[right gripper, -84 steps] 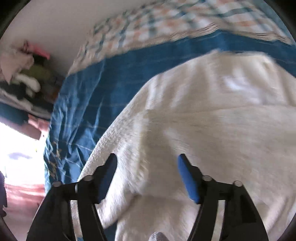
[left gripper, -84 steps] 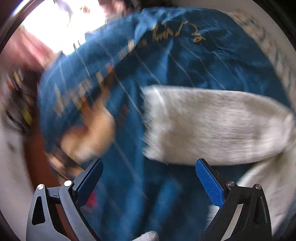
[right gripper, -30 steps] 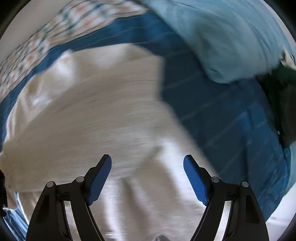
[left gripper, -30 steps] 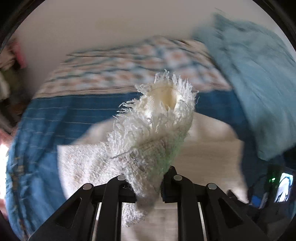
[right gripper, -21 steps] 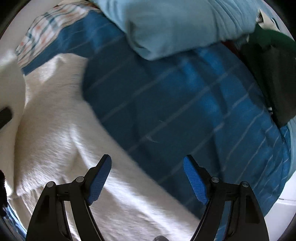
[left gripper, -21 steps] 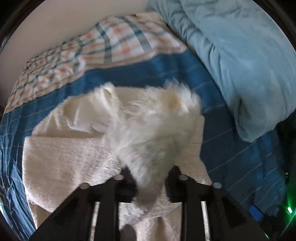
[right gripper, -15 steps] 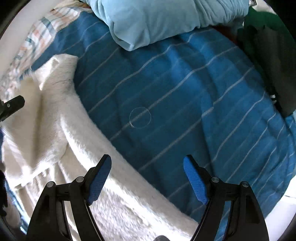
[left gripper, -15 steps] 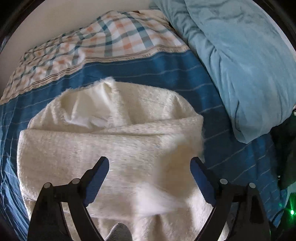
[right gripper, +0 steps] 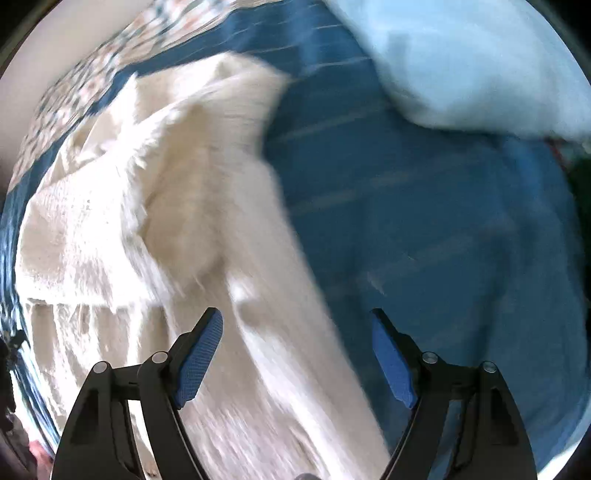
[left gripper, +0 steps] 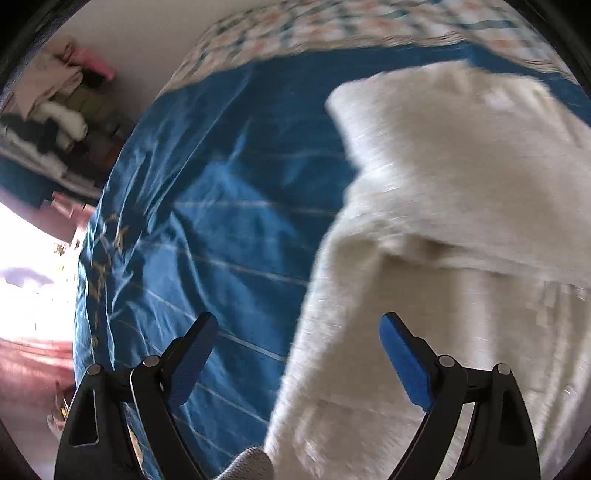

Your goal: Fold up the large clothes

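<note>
A cream fuzzy knit garment [left gripper: 454,206] lies spread on a blue striped bedcover [left gripper: 221,206], with a sleeve folded across its body. My left gripper [left gripper: 295,354] is open and empty, hovering over the garment's left edge. In the right wrist view the same garment [right gripper: 177,206] fills the left half, partly folded, on the bedcover [right gripper: 424,221]. My right gripper [right gripper: 297,354] is open and empty above the garment's right edge. Both views are motion-blurred.
A light blue duvet [right gripper: 469,55] is bunched at the far right of the bed. A checked cloth [left gripper: 351,29] covers the far end. A shelf with piled clothes [left gripper: 55,118] stands at the left by a bright window.
My left gripper was shut on the fuzzy sleeve, carried it over the garment, then opened and let it drop. It has since swung left. My right gripper stayed open and swung back over the garment.
</note>
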A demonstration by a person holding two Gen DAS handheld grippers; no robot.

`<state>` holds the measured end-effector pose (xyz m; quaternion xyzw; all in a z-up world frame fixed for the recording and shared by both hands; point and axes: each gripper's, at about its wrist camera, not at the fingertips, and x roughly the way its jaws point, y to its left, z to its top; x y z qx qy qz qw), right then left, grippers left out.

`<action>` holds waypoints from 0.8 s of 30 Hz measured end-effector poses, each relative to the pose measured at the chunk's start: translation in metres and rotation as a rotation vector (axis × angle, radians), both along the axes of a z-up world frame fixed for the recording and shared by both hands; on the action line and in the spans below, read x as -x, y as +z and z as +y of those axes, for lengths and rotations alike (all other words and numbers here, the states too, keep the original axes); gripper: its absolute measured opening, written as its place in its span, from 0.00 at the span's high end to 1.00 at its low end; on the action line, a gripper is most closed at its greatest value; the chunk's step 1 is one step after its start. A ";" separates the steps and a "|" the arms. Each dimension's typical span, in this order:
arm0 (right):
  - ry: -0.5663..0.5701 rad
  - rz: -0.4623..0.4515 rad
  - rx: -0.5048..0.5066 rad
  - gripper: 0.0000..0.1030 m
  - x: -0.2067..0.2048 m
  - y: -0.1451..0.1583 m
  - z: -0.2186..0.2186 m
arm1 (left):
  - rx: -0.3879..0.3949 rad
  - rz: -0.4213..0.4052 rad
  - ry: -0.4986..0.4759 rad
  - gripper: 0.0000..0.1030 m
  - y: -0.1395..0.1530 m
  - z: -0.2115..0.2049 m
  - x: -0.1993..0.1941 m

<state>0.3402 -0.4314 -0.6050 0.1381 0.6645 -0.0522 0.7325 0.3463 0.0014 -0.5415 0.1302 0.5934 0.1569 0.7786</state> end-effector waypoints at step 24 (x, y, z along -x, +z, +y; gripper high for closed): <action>-0.411 0.102 -0.222 0.85 -0.027 -0.048 -0.043 | -0.007 0.009 -0.011 0.00 -0.032 0.005 -0.050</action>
